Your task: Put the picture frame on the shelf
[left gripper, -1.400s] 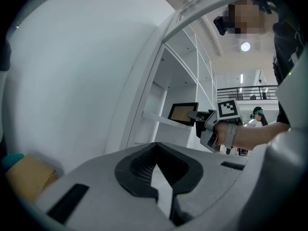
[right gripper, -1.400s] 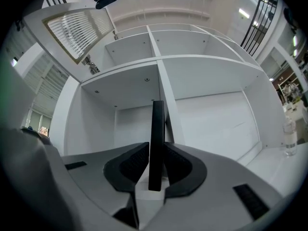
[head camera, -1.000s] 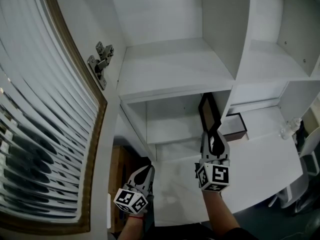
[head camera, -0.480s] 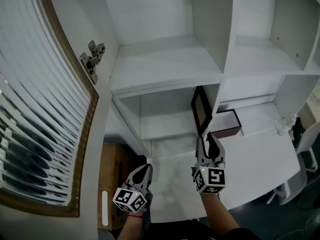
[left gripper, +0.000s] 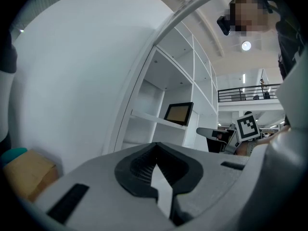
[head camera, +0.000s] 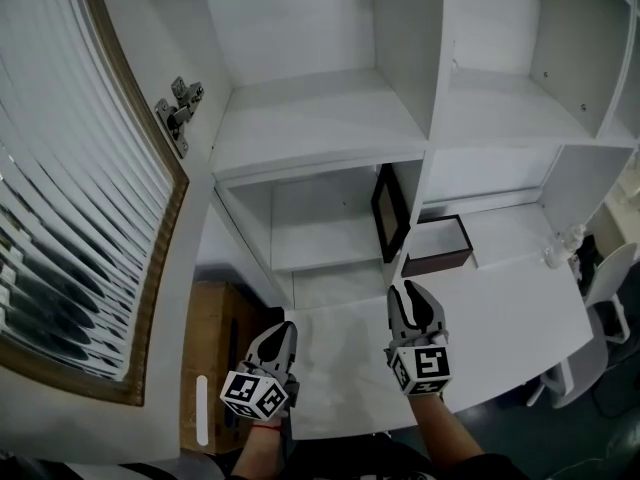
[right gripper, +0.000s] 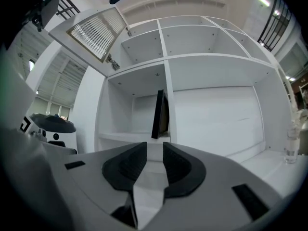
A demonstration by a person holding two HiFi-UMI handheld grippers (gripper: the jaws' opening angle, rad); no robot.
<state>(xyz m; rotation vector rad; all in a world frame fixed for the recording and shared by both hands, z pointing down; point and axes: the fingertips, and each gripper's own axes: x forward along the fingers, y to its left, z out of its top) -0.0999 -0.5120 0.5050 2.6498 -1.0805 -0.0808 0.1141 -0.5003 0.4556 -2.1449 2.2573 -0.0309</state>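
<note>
Left gripper (head camera: 281, 330) closed, right gripper (head camera: 406, 290) slightly parted (both pointing forward).

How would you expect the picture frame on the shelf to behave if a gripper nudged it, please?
The picture frame looks rigid, so it should move as one piece. It stands on its thin lower edge on the shelf, close beside the divider, so a sideways nudge could probably tip it. Its front may be glazed, so treat it as fragile.
</note>
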